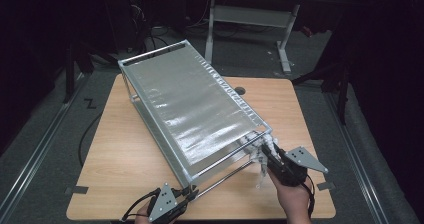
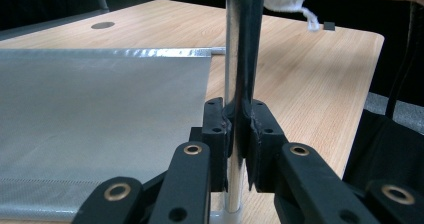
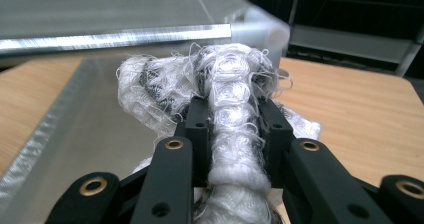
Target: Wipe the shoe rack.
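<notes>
Pinching rack's metal post (image 2: pixel 235 59) w/ left hand-held gripper (image 2: pixel 239 134); right hand-held gripper (image 3: pixel 234 134) clamps white cloth (image 3: pixel 230 84).

Left gripper (image 1: pixel 187 193): near worktop's front edge, left of centre; jaws clamped on metal rod (image 2: pixel 239 59); grey plate on top; cable trailing back.
Right gripper (image 1: pixel 265 151): near front right corner, angled toward far left; jaws pinched on white cloth (image 3: pixel 230 114); right hand (image 1: pixel 292 196) gripping body from behind.
</notes>
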A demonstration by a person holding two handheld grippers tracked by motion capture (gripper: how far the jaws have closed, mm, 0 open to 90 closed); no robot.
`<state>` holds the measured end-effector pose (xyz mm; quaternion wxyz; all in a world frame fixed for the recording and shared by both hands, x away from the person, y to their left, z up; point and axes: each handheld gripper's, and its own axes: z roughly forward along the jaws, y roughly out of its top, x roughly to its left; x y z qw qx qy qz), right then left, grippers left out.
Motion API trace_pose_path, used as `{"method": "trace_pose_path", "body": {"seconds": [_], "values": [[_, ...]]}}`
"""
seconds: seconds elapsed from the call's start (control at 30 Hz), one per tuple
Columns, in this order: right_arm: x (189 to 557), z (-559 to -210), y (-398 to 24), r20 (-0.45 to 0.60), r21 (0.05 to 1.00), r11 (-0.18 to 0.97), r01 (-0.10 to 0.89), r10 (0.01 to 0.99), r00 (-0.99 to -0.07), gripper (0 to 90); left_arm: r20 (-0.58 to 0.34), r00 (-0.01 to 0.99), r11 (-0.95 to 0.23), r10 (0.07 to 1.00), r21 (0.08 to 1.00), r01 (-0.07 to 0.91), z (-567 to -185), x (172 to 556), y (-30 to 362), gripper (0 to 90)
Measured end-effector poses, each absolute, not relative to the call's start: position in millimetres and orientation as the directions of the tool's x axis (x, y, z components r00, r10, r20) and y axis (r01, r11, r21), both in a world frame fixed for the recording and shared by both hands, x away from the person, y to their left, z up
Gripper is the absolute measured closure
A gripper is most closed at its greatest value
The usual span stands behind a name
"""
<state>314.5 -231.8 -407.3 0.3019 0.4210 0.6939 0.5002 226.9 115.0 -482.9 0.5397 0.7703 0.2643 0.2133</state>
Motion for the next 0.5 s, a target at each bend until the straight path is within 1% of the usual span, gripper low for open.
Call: {"method": "trace_pose_path", "body": {"seconds": [0.5], "values": [[330, -453, -233, 0.009, 0.877, 0.209, 0.433, 0.894, -0.449, 72.9, 0.042, 0.778, -0.282, 0.627, 0.943, 0.177, -482, 230, 114, 80.7]]}}
